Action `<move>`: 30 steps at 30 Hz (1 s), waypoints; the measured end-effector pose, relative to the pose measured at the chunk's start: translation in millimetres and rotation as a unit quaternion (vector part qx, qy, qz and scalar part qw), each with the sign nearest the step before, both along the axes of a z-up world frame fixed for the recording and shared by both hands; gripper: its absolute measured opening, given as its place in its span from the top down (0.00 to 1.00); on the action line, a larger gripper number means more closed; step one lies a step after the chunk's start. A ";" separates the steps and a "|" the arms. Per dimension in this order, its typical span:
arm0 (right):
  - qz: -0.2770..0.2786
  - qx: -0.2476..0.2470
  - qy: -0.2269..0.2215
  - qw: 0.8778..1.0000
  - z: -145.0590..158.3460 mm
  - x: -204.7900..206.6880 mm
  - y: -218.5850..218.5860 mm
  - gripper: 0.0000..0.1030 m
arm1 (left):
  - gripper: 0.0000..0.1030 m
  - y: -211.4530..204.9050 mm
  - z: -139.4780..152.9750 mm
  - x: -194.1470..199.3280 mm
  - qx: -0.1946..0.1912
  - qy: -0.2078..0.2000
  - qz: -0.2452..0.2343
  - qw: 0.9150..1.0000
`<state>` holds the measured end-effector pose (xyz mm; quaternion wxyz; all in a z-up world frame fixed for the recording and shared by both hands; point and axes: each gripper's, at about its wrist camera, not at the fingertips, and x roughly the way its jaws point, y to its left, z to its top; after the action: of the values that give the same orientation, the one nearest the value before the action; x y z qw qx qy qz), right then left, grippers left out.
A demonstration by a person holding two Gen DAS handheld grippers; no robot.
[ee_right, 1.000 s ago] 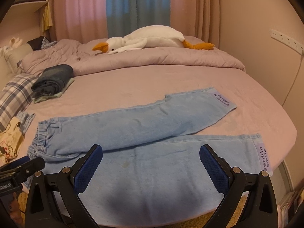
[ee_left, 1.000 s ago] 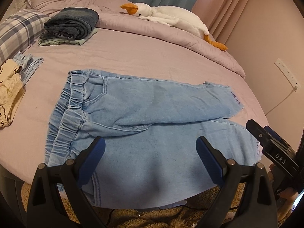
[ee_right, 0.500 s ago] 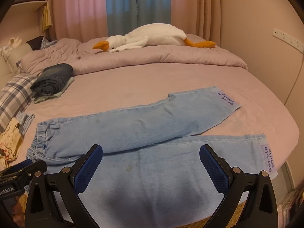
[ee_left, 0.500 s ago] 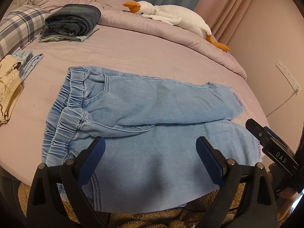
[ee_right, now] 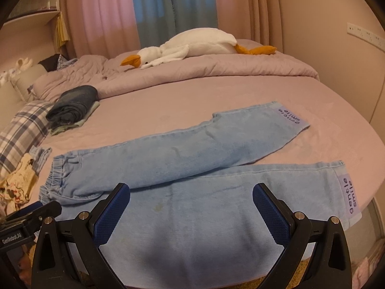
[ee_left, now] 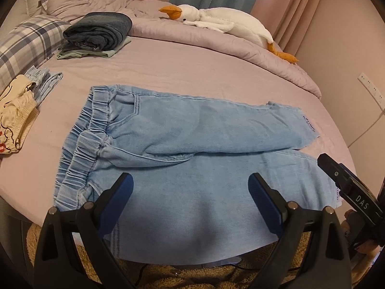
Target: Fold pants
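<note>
Both tools have pulled back a touch and lifted, so more of the bed shows now. Left tool (ee_left: pixel 190 192) gapes wide, holding nothing; right tool (ee_right: pixel 191 202) the same, wide apart and empty, hovering over the near leg. Pants (ee_left: pixel 192 139) lie flat on the bed (ee_left: pixel 192 77), waistband left, legs splayed, unfolded so far. Looks like a line-up before the first grab. Further back, folded clothes (ee_left: pixel 96 33), then the goose (ee_left: pixel 216 24).
</note>
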<state>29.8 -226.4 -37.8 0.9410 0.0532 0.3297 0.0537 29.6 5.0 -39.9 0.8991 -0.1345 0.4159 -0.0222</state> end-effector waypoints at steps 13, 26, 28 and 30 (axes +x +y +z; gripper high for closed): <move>-0.014 0.025 0.005 1.000 -6.2 -4.7 -27.6 0.01 | 0.07 -24.7 1.8 3.2 0.016 0.007 -0.015 1.000; -0.068 0.032 0.018 0.997 -12.7 -1.2 -67.1 0.01 | 0.09 8.0 -6.1 11.5 0.022 0.022 0.044 0.999; -0.086 0.036 0.021 0.995 -14.1 -1.2 -76.9 0.01 | 0.10 11.3 -7.8 12.7 0.022 0.025 0.051 0.998; -0.096 0.041 0.023 0.994 -15.3 -1.1 -84.3 0.01 | 0.10 12.0 -8.5 13.5 0.022 0.028 0.051 0.998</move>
<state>28.7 -310.6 -53.1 0.9311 0.1240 0.3423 -0.0247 43.2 17.0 -48.3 0.8900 -0.1359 0.4336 0.0367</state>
